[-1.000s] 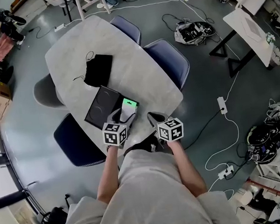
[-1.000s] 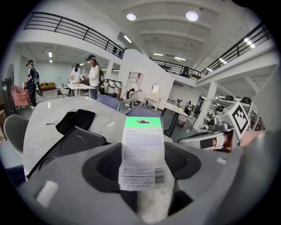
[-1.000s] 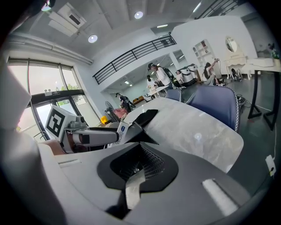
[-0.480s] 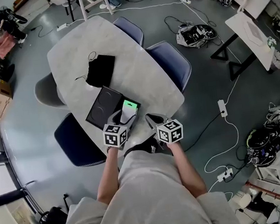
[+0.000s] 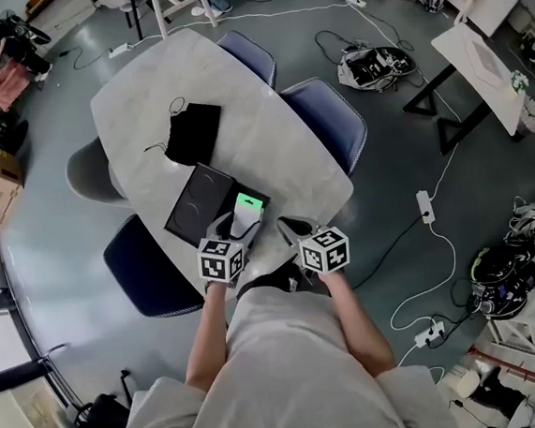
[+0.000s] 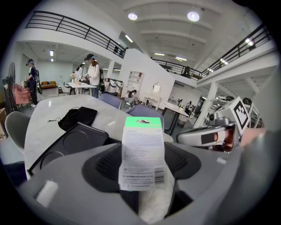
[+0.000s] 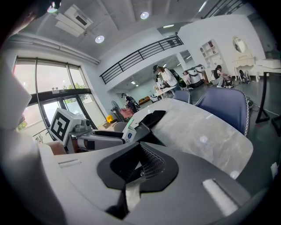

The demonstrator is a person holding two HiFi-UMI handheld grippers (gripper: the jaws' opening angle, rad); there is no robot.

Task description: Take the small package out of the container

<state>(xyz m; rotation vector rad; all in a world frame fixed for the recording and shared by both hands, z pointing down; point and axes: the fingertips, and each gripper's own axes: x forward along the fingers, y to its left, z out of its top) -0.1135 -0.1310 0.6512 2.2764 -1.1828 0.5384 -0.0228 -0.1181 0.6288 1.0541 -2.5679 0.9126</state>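
A small package (image 6: 142, 154) with a green header and a white printed label stands upright between the jaws of my left gripper (image 6: 142, 169), which is shut on its lower end. In the head view the package (image 5: 246, 210) is over the right edge of the flat black container (image 5: 194, 206), near the table's front end. The container (image 6: 70, 140) lies just left of the package. My right gripper (image 7: 139, 166) is shut with nothing in it and hovers beside the left one (image 7: 94, 140), over the table's near edge (image 5: 292, 227).
A black pouch with a cord (image 5: 191, 133) lies farther along the white oval table (image 5: 250, 135). Blue chairs (image 5: 324, 118) stand on the right side and another (image 5: 141, 272) on the left. Cables and gear lie on the floor; people stand far behind.
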